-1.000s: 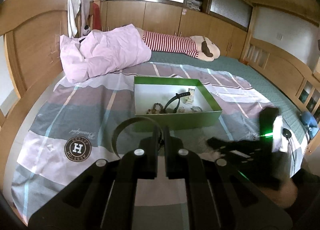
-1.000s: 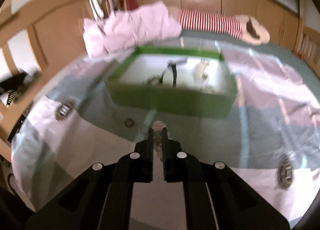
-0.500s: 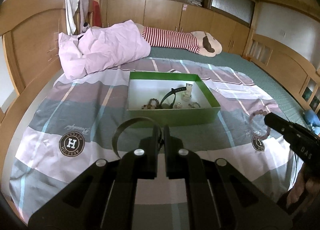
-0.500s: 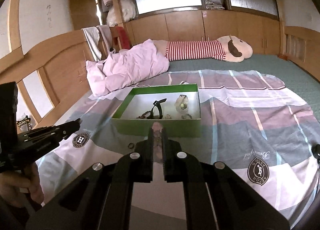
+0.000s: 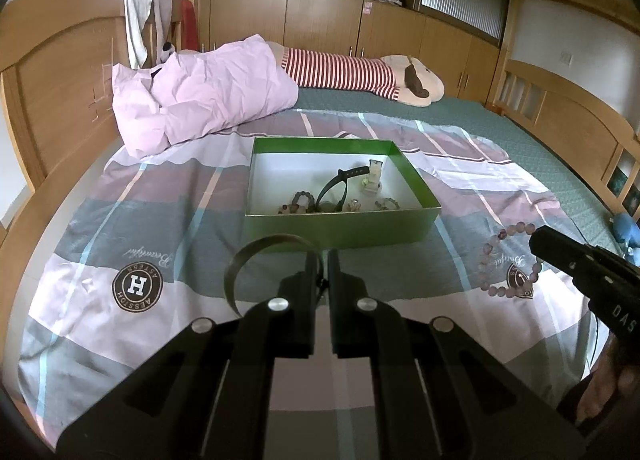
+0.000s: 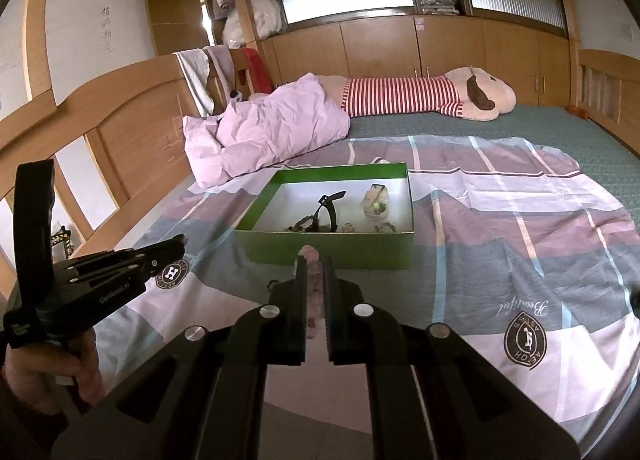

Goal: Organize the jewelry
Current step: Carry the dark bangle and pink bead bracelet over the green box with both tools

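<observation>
Left wrist view first: my left gripper (image 5: 323, 260) is pinched tight on a thin dark band bracelet (image 5: 256, 256), whose open loop curls out to the left of my fingers above the bedspread (image 5: 132, 220). Off to my right, my right gripper (image 5: 538, 238) comes in from the edge with a pink beaded bracelet (image 5: 490, 260) dangling from its tip; in the right wrist view that gripper (image 6: 316, 260) is clamped on the beads (image 6: 314, 292), which run between my two fingers.

Just beyond both grippers sits the green box (image 5: 340, 226), open on top with a white inside. It holds a black strap-like piece (image 5: 336, 186) standing up near the middle, a pale beige item (image 5: 373, 176) toward the back right, and several small beaded pieces (image 5: 300, 202) along the near wall. The right wrist view shows the same box (image 6: 328, 250) straight ahead.

Farther back, a rumpled pink quilt (image 5: 200, 100) lies to the left, and a long plush toy in a red-and-white striped shirt (image 5: 344, 72) stretches across the far side of the bed.
</observation>
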Tool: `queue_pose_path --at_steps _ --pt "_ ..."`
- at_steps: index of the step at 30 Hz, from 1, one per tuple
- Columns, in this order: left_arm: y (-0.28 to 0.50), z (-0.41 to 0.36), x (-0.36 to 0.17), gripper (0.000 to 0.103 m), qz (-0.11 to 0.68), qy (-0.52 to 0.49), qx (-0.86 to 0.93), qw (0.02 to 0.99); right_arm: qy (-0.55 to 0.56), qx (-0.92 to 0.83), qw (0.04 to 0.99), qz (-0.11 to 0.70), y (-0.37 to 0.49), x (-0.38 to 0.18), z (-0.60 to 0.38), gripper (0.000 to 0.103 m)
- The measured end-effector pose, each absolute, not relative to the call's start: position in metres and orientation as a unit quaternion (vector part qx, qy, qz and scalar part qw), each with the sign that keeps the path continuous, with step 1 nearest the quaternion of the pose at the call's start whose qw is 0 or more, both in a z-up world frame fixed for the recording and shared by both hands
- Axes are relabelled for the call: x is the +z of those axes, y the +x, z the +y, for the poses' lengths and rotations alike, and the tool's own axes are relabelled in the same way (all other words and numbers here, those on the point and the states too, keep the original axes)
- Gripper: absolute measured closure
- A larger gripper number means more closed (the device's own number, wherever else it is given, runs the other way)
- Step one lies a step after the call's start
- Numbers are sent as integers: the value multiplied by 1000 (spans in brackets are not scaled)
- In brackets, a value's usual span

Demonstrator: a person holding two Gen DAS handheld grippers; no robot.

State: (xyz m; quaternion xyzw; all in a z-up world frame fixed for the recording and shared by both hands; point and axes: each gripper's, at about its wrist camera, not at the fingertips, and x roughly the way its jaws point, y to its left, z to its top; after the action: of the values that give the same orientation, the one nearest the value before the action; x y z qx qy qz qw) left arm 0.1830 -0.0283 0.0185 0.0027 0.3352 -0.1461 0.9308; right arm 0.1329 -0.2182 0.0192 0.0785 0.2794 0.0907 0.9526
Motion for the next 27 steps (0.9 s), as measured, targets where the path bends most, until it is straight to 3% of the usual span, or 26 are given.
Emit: queue_pose_path --at_steps 16,27 --pt "205 -30 18 97 346 6 -144 927 78 89 951 284 157 21 -218 95" --pt "307 -62 26 97 346 4 -156 925 76 77 957 268 251 16 -221 95"
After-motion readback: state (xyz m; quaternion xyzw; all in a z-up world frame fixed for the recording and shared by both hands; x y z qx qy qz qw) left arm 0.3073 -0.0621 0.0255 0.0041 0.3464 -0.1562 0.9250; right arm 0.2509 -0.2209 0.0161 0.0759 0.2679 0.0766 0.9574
